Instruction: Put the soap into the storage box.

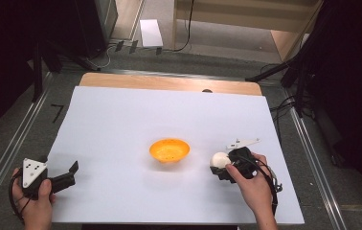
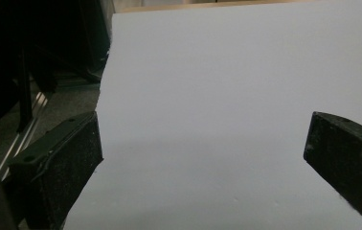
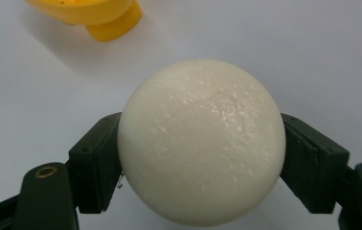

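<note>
A white ball [image 3: 201,141] is clamped between the right gripper [image 1: 223,166] jaws, right of the bowl [image 1: 169,150]. The left gripper [image 1: 66,176] (gaping, empty) is parked near-left. The smooth ball could be squeezed out.

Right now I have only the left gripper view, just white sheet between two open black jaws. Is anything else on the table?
Observer: Yes. An orange bowl sits near the middle of the white sheet.
Operator: Is the other claw doing anything?
Observer: The right claw is shut on a white ball, one jaw pressing each side.
Operator: Where is that ball relative to the bowl?
Observer: In the high view the ball sits to the right of the bowl, apart from it, not inside it.
Operator: And where is my claw?
Observer: The left claw is at the sheet's near left edge, far from the bowl.
</note>
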A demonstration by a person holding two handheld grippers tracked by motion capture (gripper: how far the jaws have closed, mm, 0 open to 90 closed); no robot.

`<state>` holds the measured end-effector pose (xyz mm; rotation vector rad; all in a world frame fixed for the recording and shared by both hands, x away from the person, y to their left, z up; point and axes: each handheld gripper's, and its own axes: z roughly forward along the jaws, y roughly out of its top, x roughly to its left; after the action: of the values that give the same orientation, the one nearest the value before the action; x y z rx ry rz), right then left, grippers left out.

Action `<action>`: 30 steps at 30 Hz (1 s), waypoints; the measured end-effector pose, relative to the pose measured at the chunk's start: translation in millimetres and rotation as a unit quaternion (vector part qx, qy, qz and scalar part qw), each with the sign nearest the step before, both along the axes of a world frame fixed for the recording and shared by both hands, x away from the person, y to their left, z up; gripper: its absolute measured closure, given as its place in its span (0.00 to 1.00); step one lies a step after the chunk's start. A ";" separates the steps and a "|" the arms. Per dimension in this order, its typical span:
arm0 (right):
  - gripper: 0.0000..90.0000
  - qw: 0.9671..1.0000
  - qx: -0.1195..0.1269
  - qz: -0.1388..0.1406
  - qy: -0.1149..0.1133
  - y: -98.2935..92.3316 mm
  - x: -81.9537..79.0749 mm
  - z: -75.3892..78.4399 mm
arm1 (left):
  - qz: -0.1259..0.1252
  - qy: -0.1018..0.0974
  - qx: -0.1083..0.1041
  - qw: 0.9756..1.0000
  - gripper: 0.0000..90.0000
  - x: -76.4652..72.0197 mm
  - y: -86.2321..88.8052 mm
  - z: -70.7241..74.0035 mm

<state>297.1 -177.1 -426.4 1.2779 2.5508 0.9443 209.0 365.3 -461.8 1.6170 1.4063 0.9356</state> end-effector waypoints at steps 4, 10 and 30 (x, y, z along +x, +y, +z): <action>0.27 1.000 0.001 0.007 0.002 6.8 3.3 3.5 | 0.000 0.000 -0.001 1.000 0.00 0.0 0.2 0.0; 0.27 1.000 0.001 0.017 -0.004 12.8 6.7 8.0 | 0.000 0.000 -0.001 1.000 0.00 0.0 0.1 0.0; 0.27 0.999 0.000 0.030 -0.010 33.0 17.1 22.7 | -0.001 0.000 -0.002 1.000 0.00 -0.2 0.5 0.1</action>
<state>314.3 -144.0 -403.6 1.1907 2.5872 0.9643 208.8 365.8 -461.6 1.6150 1.4061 0.9313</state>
